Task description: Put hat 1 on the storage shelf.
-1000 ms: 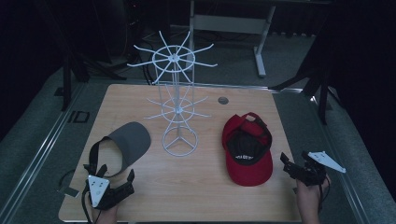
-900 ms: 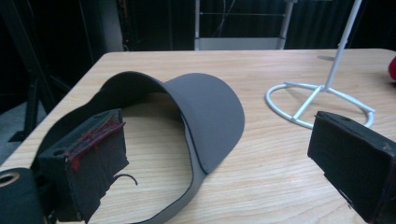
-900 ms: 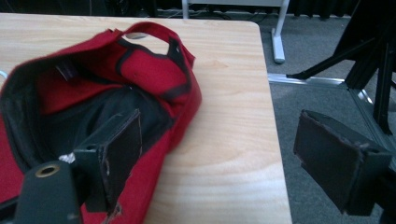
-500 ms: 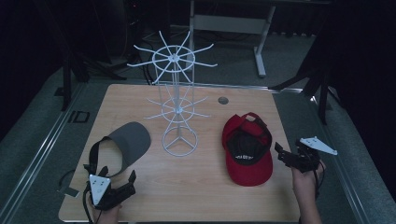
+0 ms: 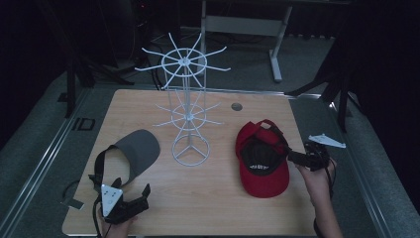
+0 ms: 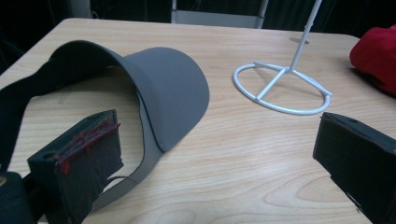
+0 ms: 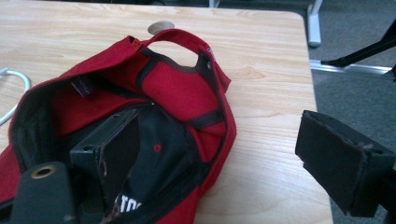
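Note:
A red cap (image 5: 262,158) lies upside down on the right of the wooden table (image 5: 208,208), its black lining up. My right gripper (image 5: 293,157) is open at the cap's right rim. In the right gripper view one jaw reaches into the red cap (image 7: 177,88) and the other stays outside over the table, so the right gripper (image 7: 224,158) straddles the rim. A grey visor (image 5: 133,153) with a black strap lies front left. Just in front of it my left gripper (image 5: 132,188) stands open, and the grey visor (image 6: 163,88) shows beyond the left gripper (image 6: 219,158).
A tall white wire rack (image 5: 188,114) with spoke arms stands mid-table on a ring base (image 6: 282,88). A round cable hole (image 5: 236,106) sits at the back. The table's right edge is close beside the right gripper. Dark floor and metal frames surround the table.
My right gripper has moved left from beyond the table's right edge to the cap's rim, one jaw now over the lining. The left gripper and visor have not moved.

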A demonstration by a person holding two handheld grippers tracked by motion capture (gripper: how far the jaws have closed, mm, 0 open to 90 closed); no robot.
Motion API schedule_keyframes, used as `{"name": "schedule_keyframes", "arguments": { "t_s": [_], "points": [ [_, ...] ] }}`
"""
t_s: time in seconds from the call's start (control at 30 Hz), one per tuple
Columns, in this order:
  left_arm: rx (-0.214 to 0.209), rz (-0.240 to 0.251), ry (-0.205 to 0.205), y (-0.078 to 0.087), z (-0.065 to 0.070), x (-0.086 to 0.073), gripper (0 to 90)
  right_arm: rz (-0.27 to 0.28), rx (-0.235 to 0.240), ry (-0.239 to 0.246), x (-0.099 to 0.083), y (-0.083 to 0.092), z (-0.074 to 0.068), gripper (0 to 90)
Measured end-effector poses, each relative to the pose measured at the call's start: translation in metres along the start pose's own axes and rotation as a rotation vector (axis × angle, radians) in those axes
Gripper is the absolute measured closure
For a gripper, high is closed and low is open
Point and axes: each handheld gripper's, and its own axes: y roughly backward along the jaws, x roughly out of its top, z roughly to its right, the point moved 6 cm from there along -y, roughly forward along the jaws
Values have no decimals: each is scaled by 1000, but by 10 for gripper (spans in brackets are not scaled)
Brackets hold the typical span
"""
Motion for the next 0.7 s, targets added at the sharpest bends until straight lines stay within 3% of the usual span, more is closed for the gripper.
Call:
{"name": "schedule_keyframes", "arguments": {
  "t_s": [0.13,0.17,0.23,0.37,0.7],
  "points": [
    [-23,-20,-3,0,2,0,15,-13,7,-10,5,-11,0,137],
    [-53,-28,1,0,4,-1,15,-17,10,-16,6,-14,0,136],
    [-63,-32,-3,0,5,-1,15,-31,12,-19,8,-20,0,135],
    [-134,-34,7,0,12,-1,15,-50,8,-22,13,-32,1,135],
    [-133,-65,14,-3,10,-6,15,-148,24,5,7,-66,0,143]
  ]
}}
